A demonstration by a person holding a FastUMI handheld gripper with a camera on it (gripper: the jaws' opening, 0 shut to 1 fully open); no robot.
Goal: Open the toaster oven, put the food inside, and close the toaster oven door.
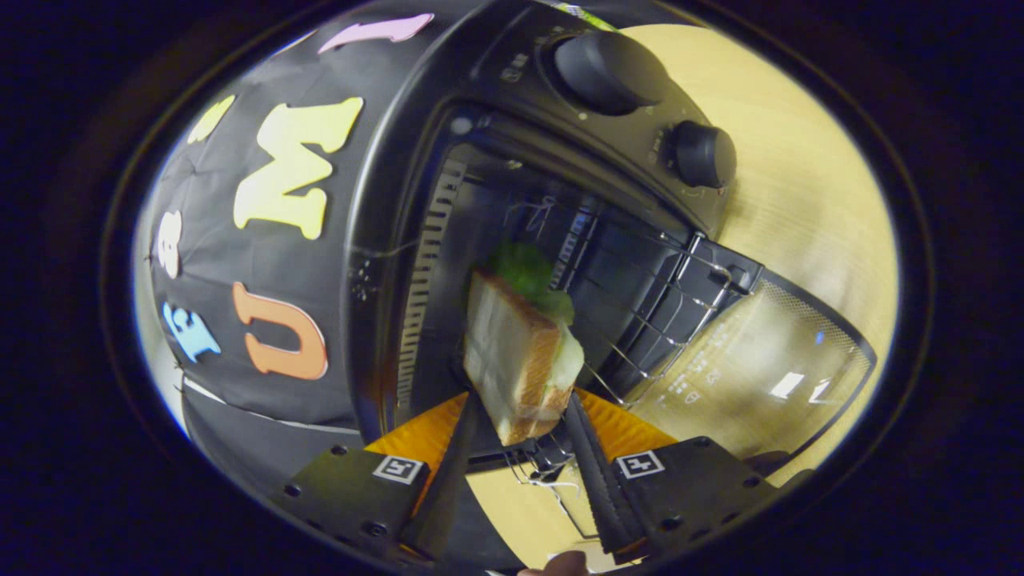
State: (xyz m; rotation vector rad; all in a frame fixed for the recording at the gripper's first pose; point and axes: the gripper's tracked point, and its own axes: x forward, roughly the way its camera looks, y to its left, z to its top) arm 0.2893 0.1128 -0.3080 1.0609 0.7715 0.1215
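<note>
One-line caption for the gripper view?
Hand-held gripper holds a sandwich at the open toaster oven, door down, wire rack ahead.

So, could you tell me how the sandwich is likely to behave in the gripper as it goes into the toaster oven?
The sandwich is probably soft: the gripper fingers press on its bread sides, so a hard squeeze may dent it. Its green filling sticks out beyond the bread and may slip loose. It looks light, but held on edge it may tip over on the wire rack of the toaster oven.
</note>
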